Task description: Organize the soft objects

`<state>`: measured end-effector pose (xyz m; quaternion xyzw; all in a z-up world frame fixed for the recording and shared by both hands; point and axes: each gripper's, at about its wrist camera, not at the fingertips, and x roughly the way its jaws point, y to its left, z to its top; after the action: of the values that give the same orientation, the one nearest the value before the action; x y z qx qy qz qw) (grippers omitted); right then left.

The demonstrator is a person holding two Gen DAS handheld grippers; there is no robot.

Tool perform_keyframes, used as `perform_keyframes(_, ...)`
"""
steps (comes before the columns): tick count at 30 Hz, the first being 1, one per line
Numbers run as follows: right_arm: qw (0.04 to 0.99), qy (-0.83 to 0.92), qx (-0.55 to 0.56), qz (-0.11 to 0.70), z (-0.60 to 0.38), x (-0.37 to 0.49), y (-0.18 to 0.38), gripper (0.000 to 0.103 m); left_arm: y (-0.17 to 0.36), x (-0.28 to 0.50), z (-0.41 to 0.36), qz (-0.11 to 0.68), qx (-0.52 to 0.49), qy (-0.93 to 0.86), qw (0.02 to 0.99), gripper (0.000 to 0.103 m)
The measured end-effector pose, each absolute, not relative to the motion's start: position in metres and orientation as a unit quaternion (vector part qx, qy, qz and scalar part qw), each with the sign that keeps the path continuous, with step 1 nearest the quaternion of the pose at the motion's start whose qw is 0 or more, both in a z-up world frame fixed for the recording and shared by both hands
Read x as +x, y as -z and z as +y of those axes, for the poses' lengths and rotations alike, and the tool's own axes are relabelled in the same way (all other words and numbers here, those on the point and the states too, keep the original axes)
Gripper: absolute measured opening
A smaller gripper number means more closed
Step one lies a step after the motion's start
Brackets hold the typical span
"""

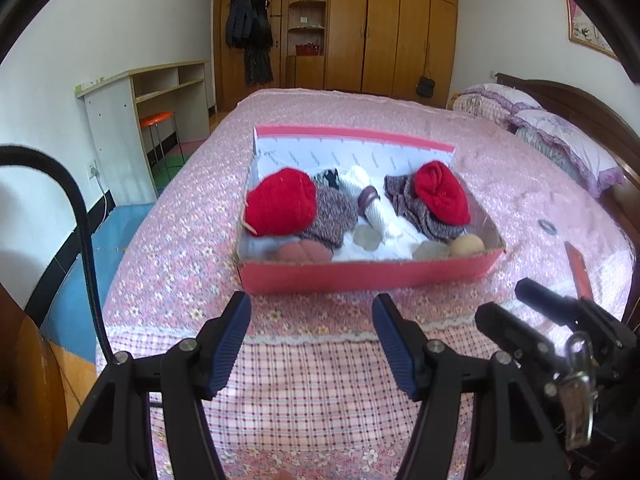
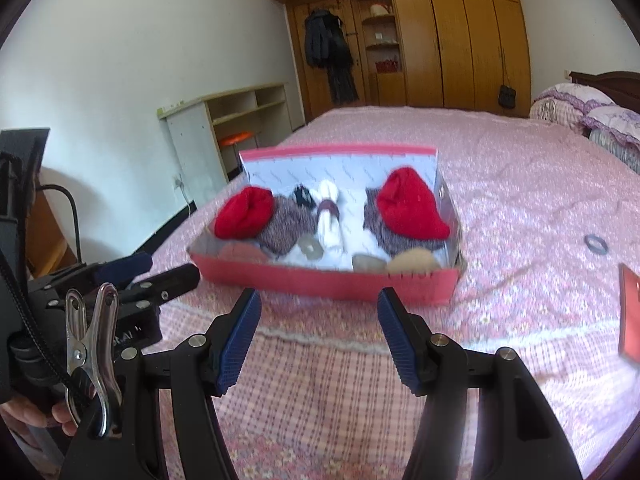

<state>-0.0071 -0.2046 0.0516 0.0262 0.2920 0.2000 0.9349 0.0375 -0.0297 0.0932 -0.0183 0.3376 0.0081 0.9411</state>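
Observation:
A red cardboard box lies on the pink bedspread. Inside it are two red rolled socks, speckled grey-purple socks, a white roll with a purple band and small beige and pink bundles along the front wall. My left gripper hovers open and empty just short of the box's front wall. My right gripper is likewise open and empty before the box. Each gripper shows at the edge of the other's view.
A dark ring and a red flat card lie on the bedspread right of the box. Pillows sit at the headboard. A desk with an orange stool and a wardrobe stand beyond the bed.

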Motion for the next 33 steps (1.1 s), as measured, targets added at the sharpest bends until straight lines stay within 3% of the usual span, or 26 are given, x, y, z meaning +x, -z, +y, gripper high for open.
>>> perform_keyframes(10, 0.925, -0.164, 0.028, 0.341, -0.217, 0.003, -0.012, 0.062, -0.058, 0.05, -0.042, 0.366, -0.02, -0.004, 0.93, 0.066)
perform_keyframes(33, 0.92, -0.117, 0.012, 0.373, -0.213, 0.023, 0.033, 0.062, -0.006, 0.068, -0.057, 0.375, 0.003, -0.027, 0.926, 0.068)
